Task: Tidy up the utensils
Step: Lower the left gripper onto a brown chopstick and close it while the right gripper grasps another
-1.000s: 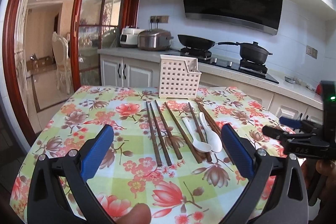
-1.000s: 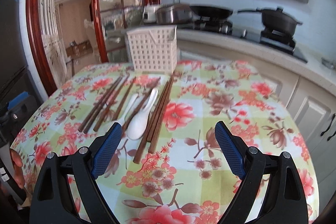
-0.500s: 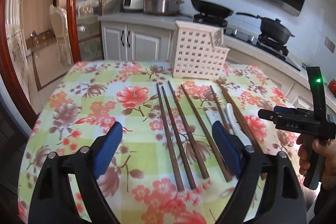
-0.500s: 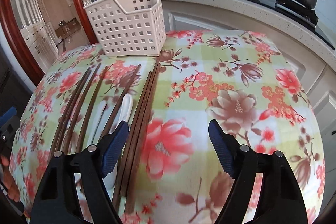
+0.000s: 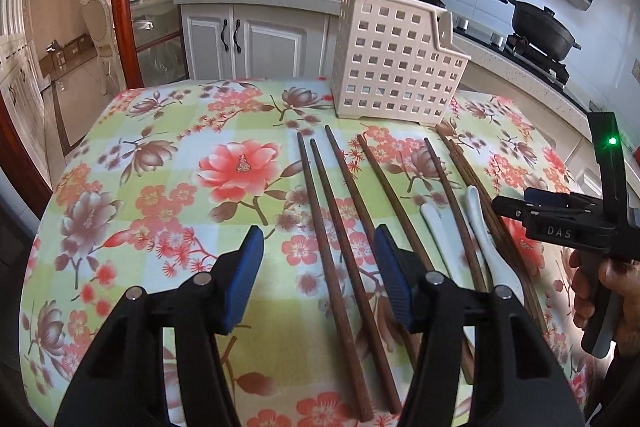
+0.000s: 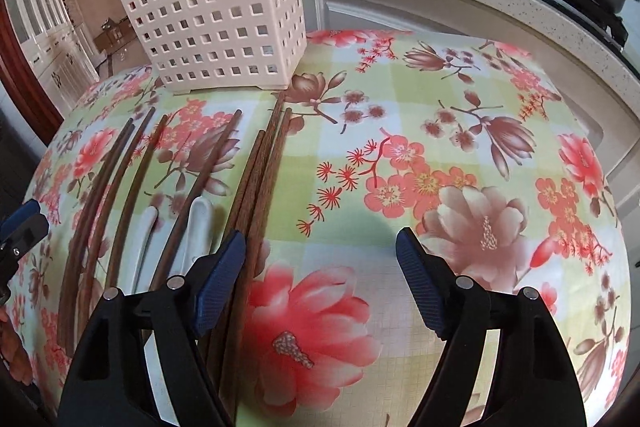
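The floral-clothed counter [image 5: 168,163] carries everything. At its far edge the white slotted basket [image 5: 396,59] stands upright, presumably the utensils' destination. Before it, dark wooden chopsticks [image 5: 332,203] lie fanned lengthwise, with two white spoons [image 5: 480,227] among them, well spaced for picking. The left gripper [image 5: 318,277] hovers over the leftmost chopsticks, its jaws just narrowed to about half open, holding nothing. The right gripper [image 6: 320,283] stands wide and empty beside the rightmost chopstick bunch [image 6: 260,179]. The spoon bowls are hidden behind fingers; contact seems unlikely.
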